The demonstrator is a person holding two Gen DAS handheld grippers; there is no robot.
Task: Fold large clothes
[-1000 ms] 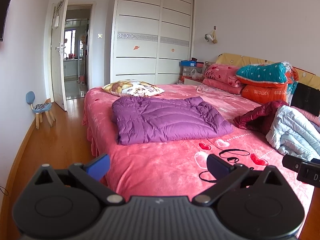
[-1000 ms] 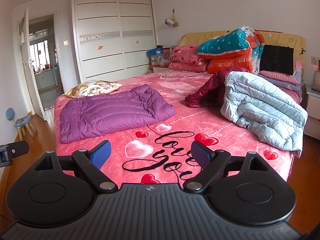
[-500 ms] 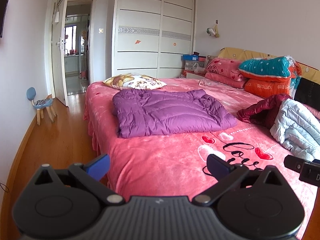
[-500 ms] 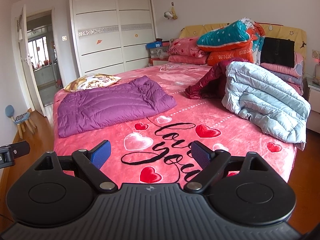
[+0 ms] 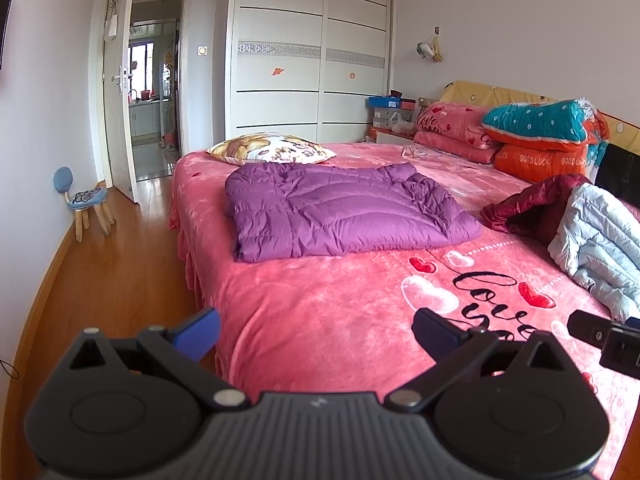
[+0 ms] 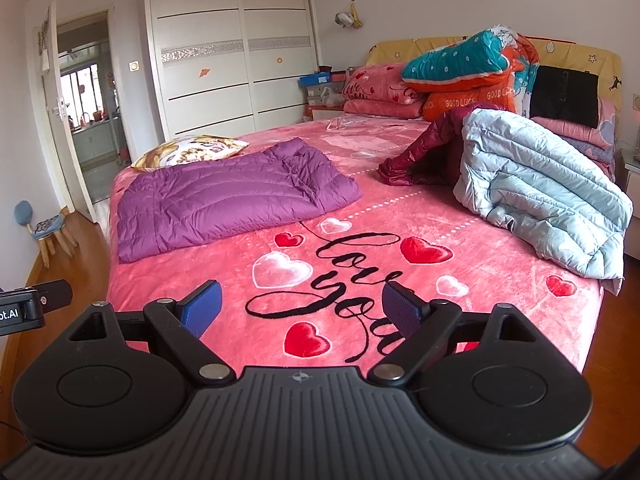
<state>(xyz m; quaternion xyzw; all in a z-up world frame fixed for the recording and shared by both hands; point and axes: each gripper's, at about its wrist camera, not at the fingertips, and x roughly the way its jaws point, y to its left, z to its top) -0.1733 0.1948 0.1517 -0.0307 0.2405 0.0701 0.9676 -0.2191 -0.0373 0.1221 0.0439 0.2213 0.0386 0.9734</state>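
Note:
A folded purple down jacket lies flat on the pink bed; it also shows in the right wrist view. A light blue down jacket lies heaped at the bed's right side, partly over a dark red jacket. Both also show in the left wrist view, the blue one and the red one. My left gripper is open and empty at the bed's near edge. My right gripper is open and empty above the bed's near end.
A printed pillow lies behind the purple jacket. Stacked quilts and pillows sit at the headboard. A white wardrobe stands at the back, an open door and a small blue chair on the wooden floor at the left.
Both grippers have tilted or risen a little, so the bed sits lower and looks slightly nearer. Both stay open. The clothes have not moved.

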